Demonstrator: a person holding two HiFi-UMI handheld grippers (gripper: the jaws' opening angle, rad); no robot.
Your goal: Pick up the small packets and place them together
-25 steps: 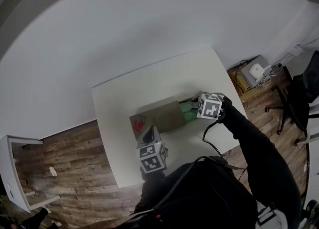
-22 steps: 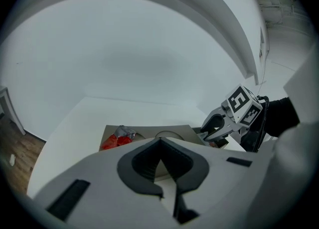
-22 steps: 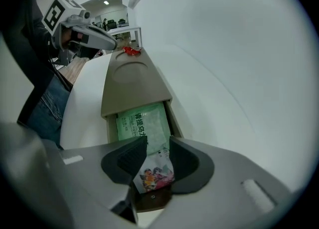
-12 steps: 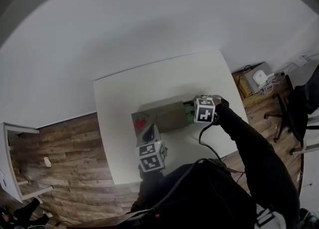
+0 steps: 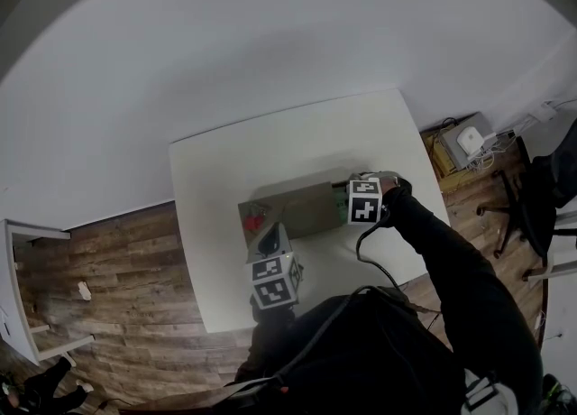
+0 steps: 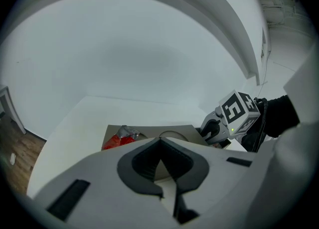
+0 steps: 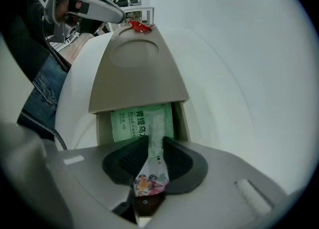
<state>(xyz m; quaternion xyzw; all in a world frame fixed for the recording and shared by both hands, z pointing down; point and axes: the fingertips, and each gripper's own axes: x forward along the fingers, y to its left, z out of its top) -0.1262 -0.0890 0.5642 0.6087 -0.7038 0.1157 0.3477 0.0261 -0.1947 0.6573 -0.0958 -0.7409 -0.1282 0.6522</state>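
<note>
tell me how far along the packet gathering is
Done: a green packet lies in one end of the tray. In hand: the right gripper, jaws just closing, grips a small printed packet above the green one. Still to go: the red packet sits at the tray's other end; the left gripper is shut and empty.

Setting: office-type room, used as a work area. Evidence: plain white table (image 5: 270, 161) under the jaws of the right gripper (image 7: 154, 142), wood-plank floor (image 5: 117, 260) around it, and a bare white wall (image 5: 270, 34) beyond. Well right of the jaws stand a wheeled office chair (image 5: 527, 192) and a box (image 5: 455, 138) of cabled electronics.
</note>
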